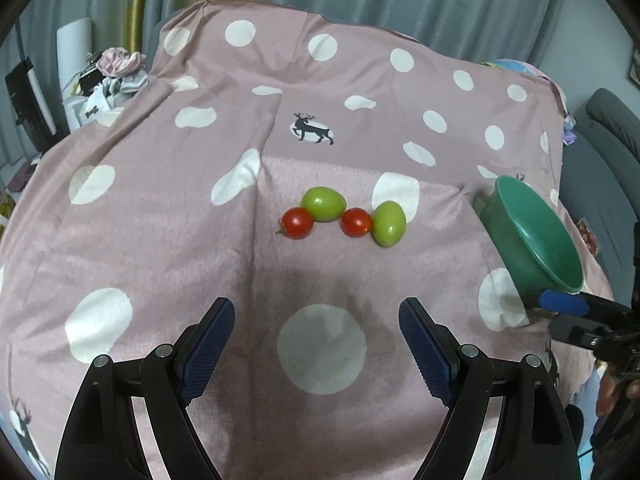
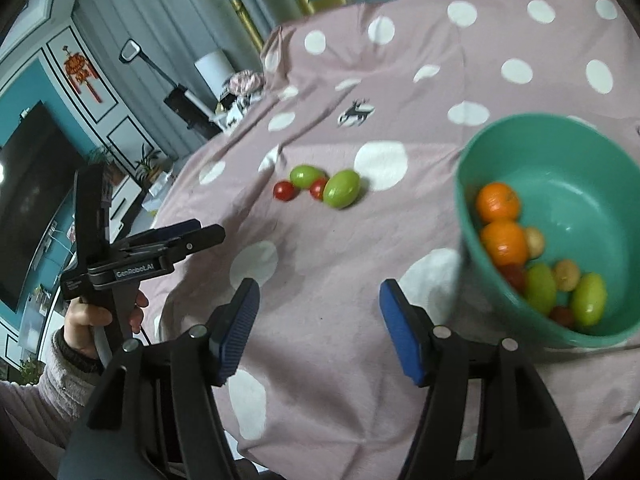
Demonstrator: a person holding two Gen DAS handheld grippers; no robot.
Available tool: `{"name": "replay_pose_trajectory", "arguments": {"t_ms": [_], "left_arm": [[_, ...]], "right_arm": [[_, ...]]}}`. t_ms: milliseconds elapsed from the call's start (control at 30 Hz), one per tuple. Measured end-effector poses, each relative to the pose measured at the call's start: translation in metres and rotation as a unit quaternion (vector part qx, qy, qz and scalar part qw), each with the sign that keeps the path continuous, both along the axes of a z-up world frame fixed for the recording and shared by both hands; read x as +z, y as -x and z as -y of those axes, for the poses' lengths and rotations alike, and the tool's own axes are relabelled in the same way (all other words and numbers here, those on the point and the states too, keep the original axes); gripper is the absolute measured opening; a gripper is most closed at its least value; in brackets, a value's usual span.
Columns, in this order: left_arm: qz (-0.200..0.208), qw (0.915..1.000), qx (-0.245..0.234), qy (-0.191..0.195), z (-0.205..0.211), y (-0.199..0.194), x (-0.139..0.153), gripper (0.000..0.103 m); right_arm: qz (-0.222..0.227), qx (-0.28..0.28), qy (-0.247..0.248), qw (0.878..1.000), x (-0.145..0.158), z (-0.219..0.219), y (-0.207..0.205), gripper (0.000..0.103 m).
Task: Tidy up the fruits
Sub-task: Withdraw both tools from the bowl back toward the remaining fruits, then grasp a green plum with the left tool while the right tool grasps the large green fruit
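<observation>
Four small loose fruits, two red [image 1: 297, 222] and two green [image 1: 323, 203], mid-frame on pink dotted cloth [image 1: 120, 240], left gripper [image 1: 316, 322] open, empty, right gripper [image 2: 318, 304] open, empty, tilted green plastic bowl [image 2: 592, 184] at right edge (blurred, contents half hidden).

Soft, even indoor light, faint shadows on the cloth [image 1: 160, 240], fisheye-warped dark corners, slight motion blur.

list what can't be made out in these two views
- Bowl contents: hidden in the left wrist view, where only its outer wall shows.
- Fruit in the bowl, right wrist view: blurred, and the lowest red fruit is partly covered by green ones.
- Right tongs, left wrist view: cut off by the edge.
</observation>
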State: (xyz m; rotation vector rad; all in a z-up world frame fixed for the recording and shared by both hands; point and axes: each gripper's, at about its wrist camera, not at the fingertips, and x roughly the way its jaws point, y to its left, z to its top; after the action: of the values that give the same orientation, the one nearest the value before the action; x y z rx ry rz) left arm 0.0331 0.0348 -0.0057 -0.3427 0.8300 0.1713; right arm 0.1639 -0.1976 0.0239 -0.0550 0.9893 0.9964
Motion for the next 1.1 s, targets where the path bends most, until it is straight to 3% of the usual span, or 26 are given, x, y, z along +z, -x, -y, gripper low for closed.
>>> {"name": "replay_pose_trajectory", "arguments": {"t_ms": [333, 600, 900, 1100], "left_arm": [[0.008, 0.9998, -0.016, 0.004, -0.008, -0.010, -0.002, 0.084], [0.006, 0.9987, -0.036, -0.035, -0.017, -0.035, 0.008, 0.084], [-0.021, 0.9951, -0.064, -0.073, -0.025, -0.075, 0.001, 0.084], [-0.046, 0.9889, -0.093, -0.106, -0.025, -0.096, -0.007, 0.084]], "right_arm": [[-0.016, 0.007, 0.011, 1.000, -0.009, -0.037, -0.009, 0.064], [-0.012, 0.000, 0.033, 0.999, -0.015, -0.063, -0.024, 0.064], [-0.044, -0.024, 0.038, 0.998, -0.031, -0.084, -0.051, 0.063], [-0.047, -0.038, 0.047, 0.997, -0.039, -0.095, -0.065, 0.051]]}}
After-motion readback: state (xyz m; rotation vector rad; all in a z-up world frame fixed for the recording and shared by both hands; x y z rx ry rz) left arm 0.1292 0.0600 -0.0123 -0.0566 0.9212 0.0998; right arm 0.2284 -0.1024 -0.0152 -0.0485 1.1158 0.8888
